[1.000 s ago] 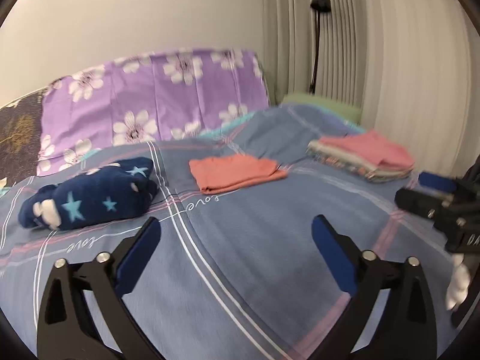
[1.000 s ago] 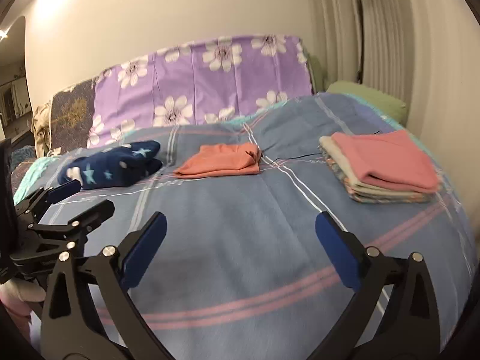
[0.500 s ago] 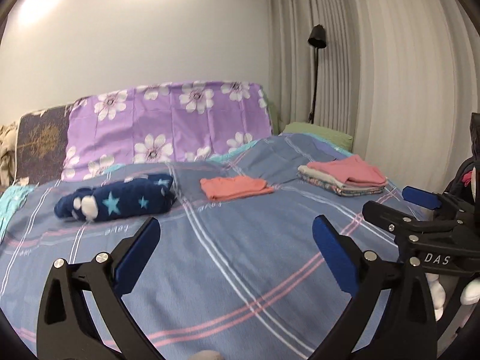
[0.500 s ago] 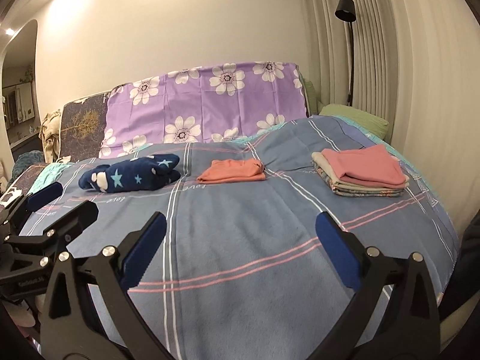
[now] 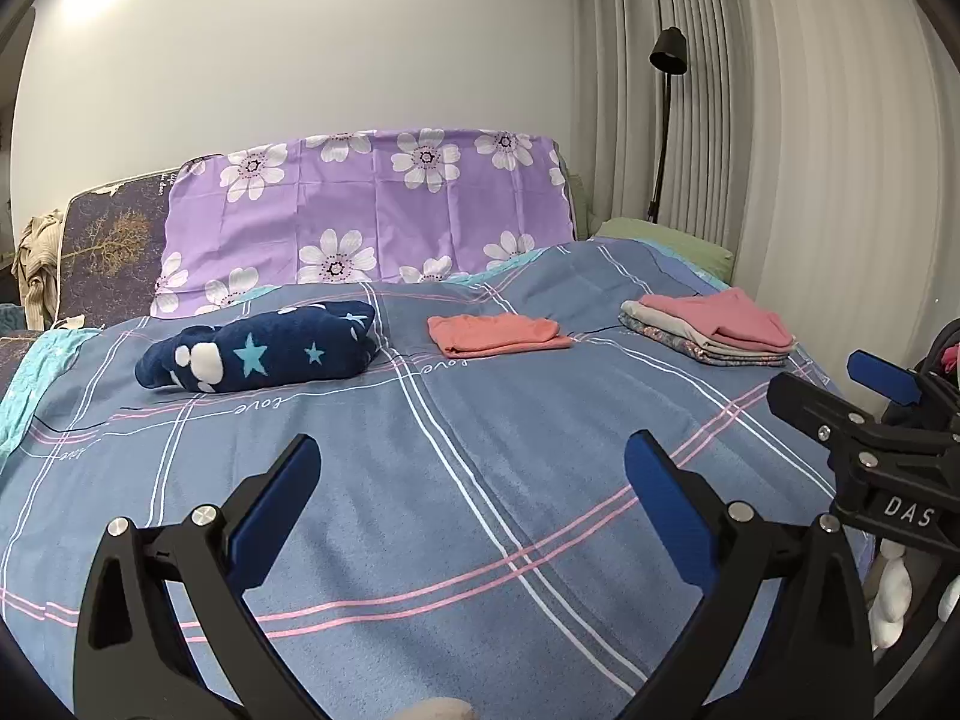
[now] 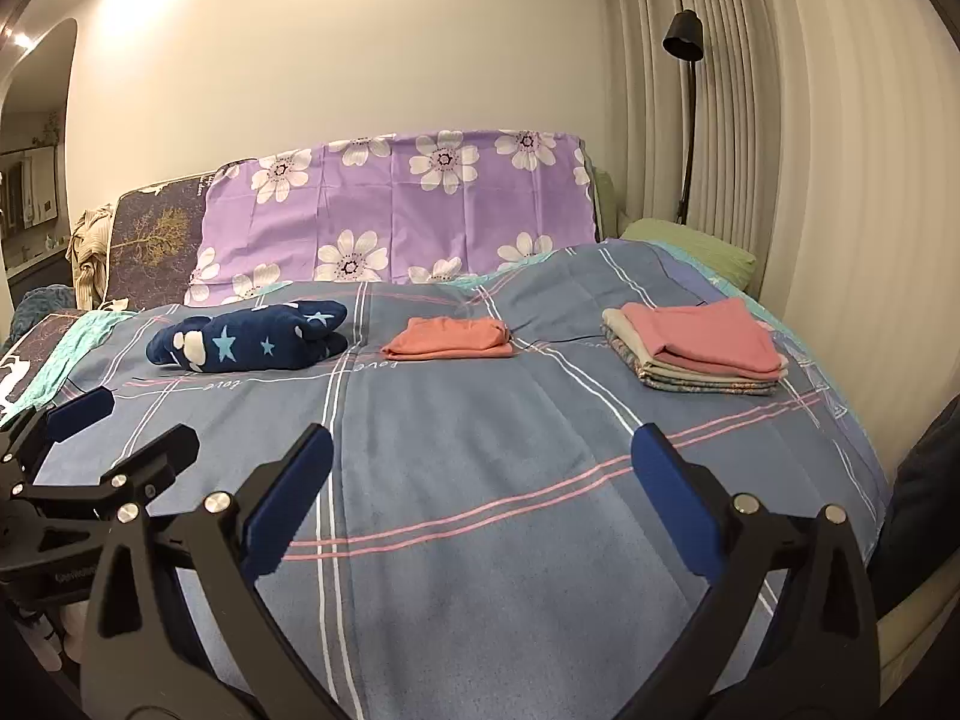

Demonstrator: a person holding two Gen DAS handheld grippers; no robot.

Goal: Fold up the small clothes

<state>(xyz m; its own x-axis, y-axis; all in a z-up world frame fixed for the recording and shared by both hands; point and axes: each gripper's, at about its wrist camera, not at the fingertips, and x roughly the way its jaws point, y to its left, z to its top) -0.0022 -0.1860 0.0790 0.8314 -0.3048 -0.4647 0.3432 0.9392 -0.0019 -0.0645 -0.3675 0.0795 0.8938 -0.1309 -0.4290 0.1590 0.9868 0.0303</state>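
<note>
Across the bed (image 5: 480, 480), folded clothes are lying: navy star bundle (image 5: 258, 354), coral piece (image 5: 495, 333), pink-topped stack (image 5: 714, 330). You're holding left claw (image 5: 468, 480) and right claw (image 6: 480, 474) wide apart, empty.

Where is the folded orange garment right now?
The folded orange garment lies mid-bed in both views, between the navy star blanket on its left and the stack of folded clothes on its right.

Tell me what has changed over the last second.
Both grippers, left gripper and right gripper, pulled back from the bed and tilted up, open and empty throughout. The navy star-print fleece bundle, folded coral garment and pink-topped stack of folded clothes stayed put.
</note>
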